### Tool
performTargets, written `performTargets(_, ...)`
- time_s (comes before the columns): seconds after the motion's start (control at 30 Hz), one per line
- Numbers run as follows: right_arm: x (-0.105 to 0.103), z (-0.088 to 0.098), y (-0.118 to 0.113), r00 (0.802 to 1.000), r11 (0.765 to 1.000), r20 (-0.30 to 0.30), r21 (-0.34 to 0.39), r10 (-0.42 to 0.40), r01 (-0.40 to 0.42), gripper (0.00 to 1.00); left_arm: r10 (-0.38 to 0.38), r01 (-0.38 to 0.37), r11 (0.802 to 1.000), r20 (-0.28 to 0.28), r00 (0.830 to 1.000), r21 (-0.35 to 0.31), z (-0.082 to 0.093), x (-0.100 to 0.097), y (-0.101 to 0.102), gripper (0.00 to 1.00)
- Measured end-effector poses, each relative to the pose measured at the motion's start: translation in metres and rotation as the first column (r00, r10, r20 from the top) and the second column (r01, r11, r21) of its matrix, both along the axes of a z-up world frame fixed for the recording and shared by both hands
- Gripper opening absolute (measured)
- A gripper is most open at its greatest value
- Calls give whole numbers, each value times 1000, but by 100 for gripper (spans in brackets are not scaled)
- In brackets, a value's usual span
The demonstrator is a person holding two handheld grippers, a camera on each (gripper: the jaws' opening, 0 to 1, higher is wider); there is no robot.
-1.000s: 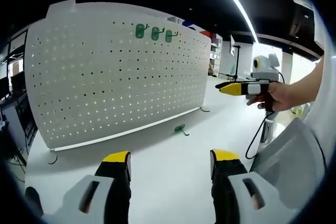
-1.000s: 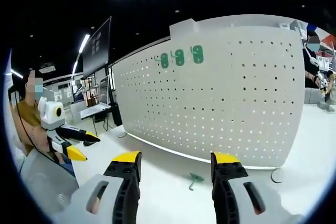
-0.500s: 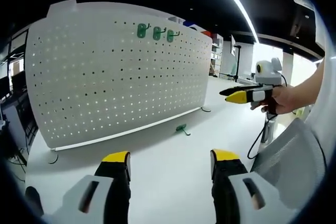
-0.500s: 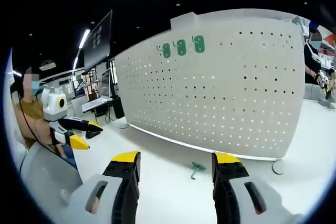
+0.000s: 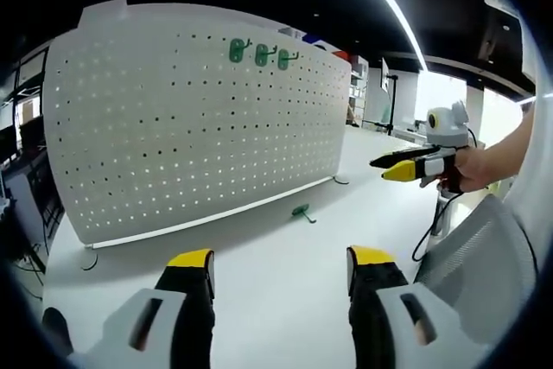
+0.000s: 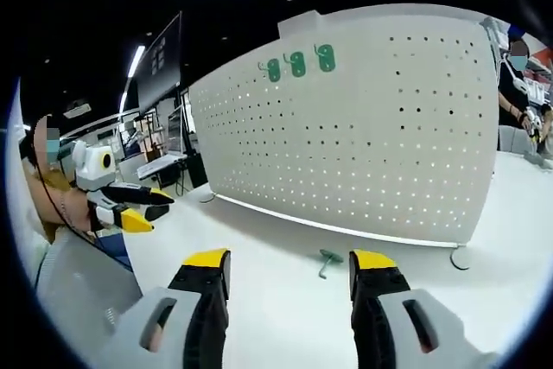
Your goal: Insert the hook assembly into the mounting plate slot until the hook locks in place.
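While both tools gape empty — green hook (image 5: 301, 211) lies untouched.

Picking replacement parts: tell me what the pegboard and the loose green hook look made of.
Pegboard: probably painted sheet metal or plastic; matte white, thin, evenly punched holes, light showing through. Loose green hook on the table: looks like moulded plastic, uniform green; too small to be sure.

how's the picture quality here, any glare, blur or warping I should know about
Left gripper view: sharp, but the fisheye bows the white pegboard, and a ceiling light strip blows out to white. Right gripper view: the same bowing of the pegboard; the green hook on the table is small and soft, with a faint shadow beneath the board's lower edge.
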State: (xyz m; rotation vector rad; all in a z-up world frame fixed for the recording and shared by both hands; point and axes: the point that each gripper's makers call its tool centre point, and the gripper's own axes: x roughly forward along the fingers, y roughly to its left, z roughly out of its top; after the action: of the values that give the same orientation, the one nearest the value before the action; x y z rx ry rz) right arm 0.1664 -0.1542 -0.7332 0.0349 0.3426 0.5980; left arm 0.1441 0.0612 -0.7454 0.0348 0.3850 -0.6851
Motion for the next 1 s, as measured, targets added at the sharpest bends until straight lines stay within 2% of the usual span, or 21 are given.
performTargets(1.0,-24,-26,-4,996,999,-85,-18,24,-26,56,-22,22,1000,-30,999,8,-9,-3,1,68)
